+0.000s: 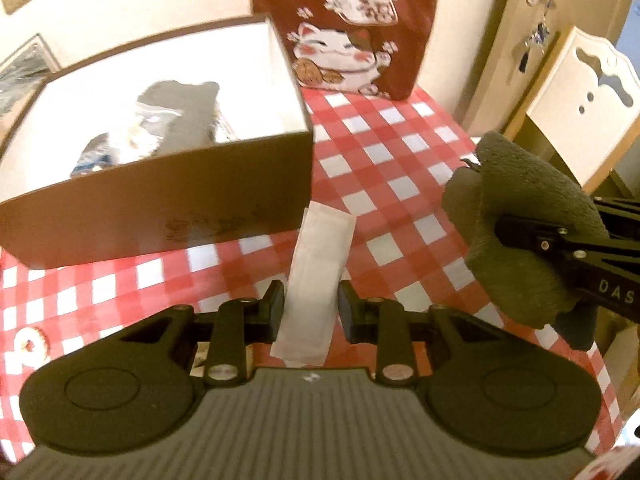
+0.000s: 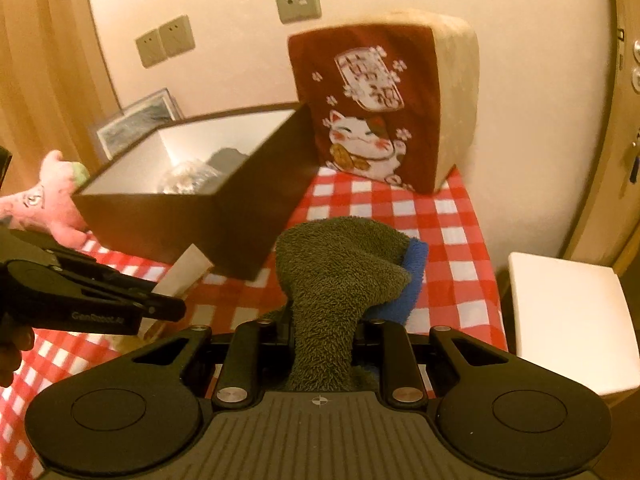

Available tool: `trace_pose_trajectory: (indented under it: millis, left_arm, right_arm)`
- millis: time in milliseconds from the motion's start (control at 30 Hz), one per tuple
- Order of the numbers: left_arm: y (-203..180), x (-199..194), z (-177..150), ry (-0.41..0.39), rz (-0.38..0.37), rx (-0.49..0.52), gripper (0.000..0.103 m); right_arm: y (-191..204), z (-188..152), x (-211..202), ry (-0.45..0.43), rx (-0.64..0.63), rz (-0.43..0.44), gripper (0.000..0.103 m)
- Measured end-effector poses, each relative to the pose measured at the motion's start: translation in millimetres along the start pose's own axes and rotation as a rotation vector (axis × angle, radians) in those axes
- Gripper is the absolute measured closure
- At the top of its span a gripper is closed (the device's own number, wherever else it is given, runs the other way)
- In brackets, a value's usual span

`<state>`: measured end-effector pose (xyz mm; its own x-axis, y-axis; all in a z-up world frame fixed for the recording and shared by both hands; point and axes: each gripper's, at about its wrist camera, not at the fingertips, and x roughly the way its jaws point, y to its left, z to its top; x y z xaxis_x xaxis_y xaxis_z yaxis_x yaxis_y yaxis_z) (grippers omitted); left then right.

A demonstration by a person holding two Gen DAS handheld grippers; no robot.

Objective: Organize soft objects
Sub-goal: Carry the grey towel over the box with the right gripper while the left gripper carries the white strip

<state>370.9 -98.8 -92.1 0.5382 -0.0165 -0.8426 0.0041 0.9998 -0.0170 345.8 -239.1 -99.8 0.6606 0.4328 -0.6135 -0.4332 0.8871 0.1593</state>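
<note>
- Left gripper [image 1: 308,308]: fingers apart around a white packet [image 1: 316,276] on the checked cloth [image 1: 384,168].
- Right gripper [image 2: 324,330]: clamped on a green towel [image 2: 336,264], right of the box [image 1: 160,200].

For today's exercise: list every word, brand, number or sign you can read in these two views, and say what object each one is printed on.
"DAS": white letters on the right gripper arm, cut off by the frame edge.
"GenRobot.AI": faint lettering on the left gripper arm, blurred, so the reading is uncertain.
Characters on the white plaque of the lucky-cat cushion: too blurred to read.
Dark marking on the front of the brown box: too smeared to read.
</note>
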Motion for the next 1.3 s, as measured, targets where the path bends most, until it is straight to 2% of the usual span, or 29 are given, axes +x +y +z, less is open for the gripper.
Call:
trace_pose_trajectory:
  millis: [267,667,1067,1300]
  left_arm:
    - [21.7,-39.0,-6.3,-0.052,0.026,-0.031,0.076]
    - [79.6,-83.0,-3.4,-0.116,0.07,-0.072,0.076]
    - [152.9,-107.8,22.7,-0.185,0.152,-0.103,0.076]
    - [183.7,-100.6,51.6,-0.207,0.187,-0.094,0.076]
  right_arm:
    - [23.1,9.7,-20.9,-0.047,-0.014,0.045,0.081]
    - [80.2,39.4,-31.3,-0.113,-0.05,0.101,0.081]
    - [132.0,88.1,-4.4,-0.161,-0.1,0.177,0.081]
    - [142.0,121.6,25.2,-0.168,-0.135,0.156,0.081]
